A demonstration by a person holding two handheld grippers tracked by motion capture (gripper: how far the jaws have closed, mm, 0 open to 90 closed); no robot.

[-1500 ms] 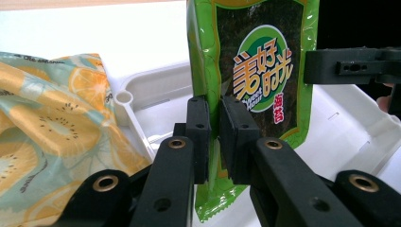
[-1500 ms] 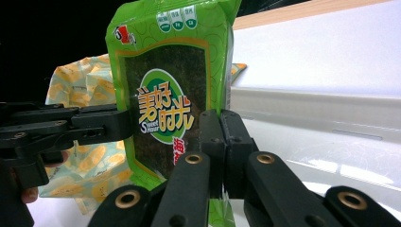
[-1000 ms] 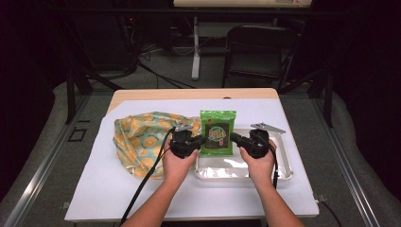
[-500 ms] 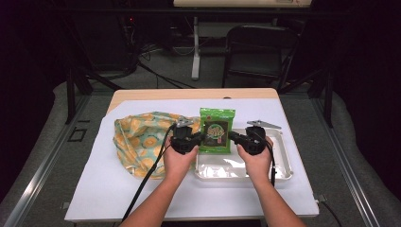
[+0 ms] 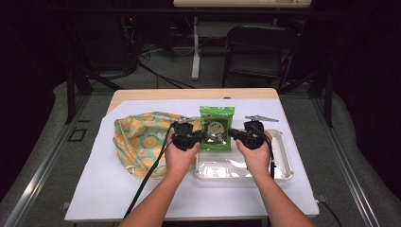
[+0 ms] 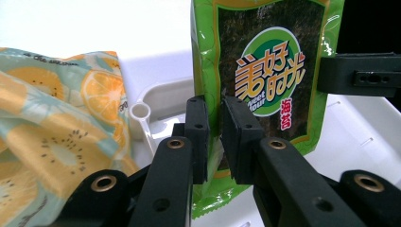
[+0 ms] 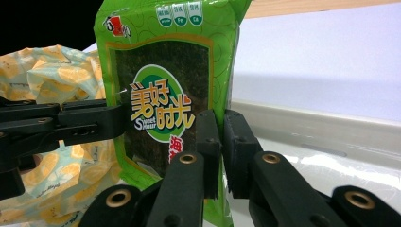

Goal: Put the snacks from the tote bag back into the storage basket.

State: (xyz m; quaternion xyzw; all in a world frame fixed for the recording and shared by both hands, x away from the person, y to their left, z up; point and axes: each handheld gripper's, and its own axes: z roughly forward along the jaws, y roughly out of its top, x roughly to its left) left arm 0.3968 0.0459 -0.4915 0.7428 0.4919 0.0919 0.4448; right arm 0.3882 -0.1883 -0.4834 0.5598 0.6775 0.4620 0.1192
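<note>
Orange-and-teal fruit-print cloth bag (image 5: 141, 139) is lying crumpled on the white sheet (image 5: 104, 189) at the left of the desk (image 5: 142, 94). Just beside it, the left gripper (image 5: 197, 137) is pinching the left edge of a green seaweed snack packet (image 5: 216, 127), its jaws standing narrow with the packet's rim clamped between them, as the left gripper view shows. The packet is standing upright, held over the back left part of the clear plastic tray (image 5: 279, 170). The right gripper (image 5: 235, 134) is clasping the packet's right edge, its jaws having just been opening slightly yet pressing on the wrapper. The tray is resting on the sheet at the right.
</note>
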